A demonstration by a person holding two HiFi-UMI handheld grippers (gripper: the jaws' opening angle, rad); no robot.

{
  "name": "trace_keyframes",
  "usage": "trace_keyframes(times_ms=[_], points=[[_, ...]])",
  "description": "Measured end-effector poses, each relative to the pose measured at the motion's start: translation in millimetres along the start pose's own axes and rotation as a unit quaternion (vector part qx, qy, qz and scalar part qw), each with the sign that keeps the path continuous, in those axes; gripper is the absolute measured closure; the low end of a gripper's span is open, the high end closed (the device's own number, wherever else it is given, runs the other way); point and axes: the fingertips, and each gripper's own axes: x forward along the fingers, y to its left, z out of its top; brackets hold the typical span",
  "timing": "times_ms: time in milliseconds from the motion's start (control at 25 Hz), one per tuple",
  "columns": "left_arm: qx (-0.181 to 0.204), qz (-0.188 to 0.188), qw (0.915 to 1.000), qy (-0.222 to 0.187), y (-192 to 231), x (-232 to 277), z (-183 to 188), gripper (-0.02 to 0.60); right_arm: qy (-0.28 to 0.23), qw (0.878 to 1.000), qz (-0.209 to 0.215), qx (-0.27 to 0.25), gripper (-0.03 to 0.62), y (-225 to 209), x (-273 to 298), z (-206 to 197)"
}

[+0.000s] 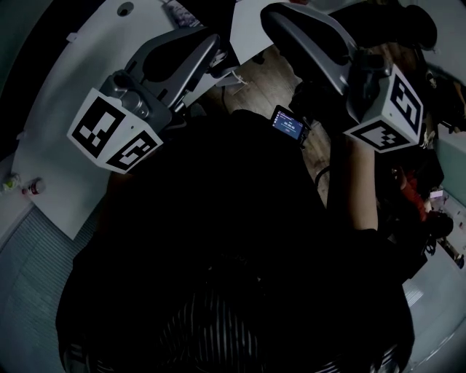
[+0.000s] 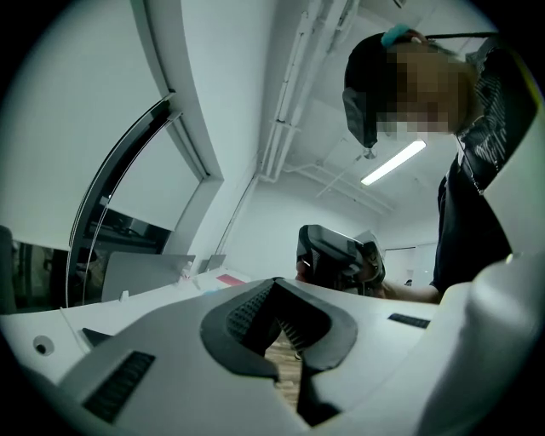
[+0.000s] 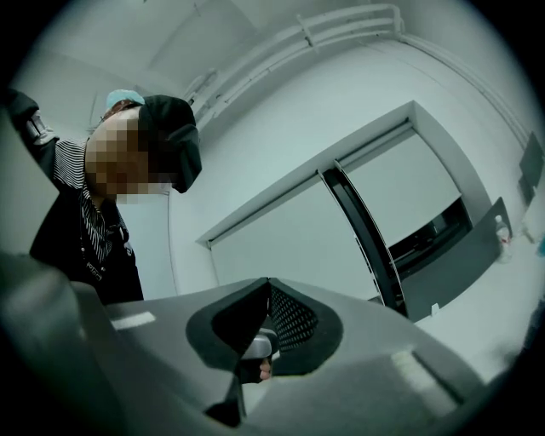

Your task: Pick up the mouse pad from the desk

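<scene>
No mouse pad shows in any view. In the head view my left gripper (image 1: 215, 45) and right gripper (image 1: 271, 16) are held up close to the person's dark-clothed body, and both point away over a white desk (image 1: 65, 109). The left gripper (image 2: 274, 281) is shut, its dark pads meeting at the tip with nothing between them. The right gripper (image 3: 268, 281) is shut too and holds nothing. The left gripper view shows the right gripper (image 2: 339, 255) in a hand beside it. Both gripper views look level across the room at walls and a person.
A small device with a lit screen (image 1: 289, 124) hangs at the person's front. Wooden floor (image 1: 255, 80) shows between two white desks. Small bottles (image 1: 33, 188) stand at the left desk's edge. A grey partition (image 2: 145, 274) and a window blind (image 3: 298, 247) lie beyond.
</scene>
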Motion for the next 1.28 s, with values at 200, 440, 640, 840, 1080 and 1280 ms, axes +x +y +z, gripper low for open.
trace_keyframes(times_ms=[200, 440, 640, 840, 1080, 1280], points=[[-0.002, 0.013, 0.9999, -0.002, 0.7, -1.7, -0.6, 0.574, -0.005, 1.0, 0.015, 0.009, 0.589, -3.3, 2.3, 4.4], [0.01, 0.042, 0.999, -0.01, 6.5, -4.5, 3.1, 0.575, -0.015, 0.999, 0.035, 0.02, 0.589, -15.2, 3.9, 6.7], [0.023, 0.075, 0.9968, -0.015, 14.4, -11.4, 3.7, 0.574, -0.017, 0.998, 0.062, 0.028, 0.589, -23.6, 6.3, 1.0], [-0.023, 0.071, 0.9966, -0.034, 10.4, -16.3, -0.6, 0.575, -0.003, 0.997, 0.067, 0.026, 0.589, -25.3, 10.9, -5.4], [-0.076, 0.096, 0.9924, 0.001, 5.9, -11.5, -24.6, 0.574, 0.008, 0.995, 0.054, 0.089, 0.589, -40.0, -4.1, -24.1], [-0.092, 0.083, 0.9923, 0.006, 20.6, -2.5, -16.7, 0.575, 0.008, 0.994, 0.03, 0.102, 0.589, -56.5, -2.6, -18.2]])
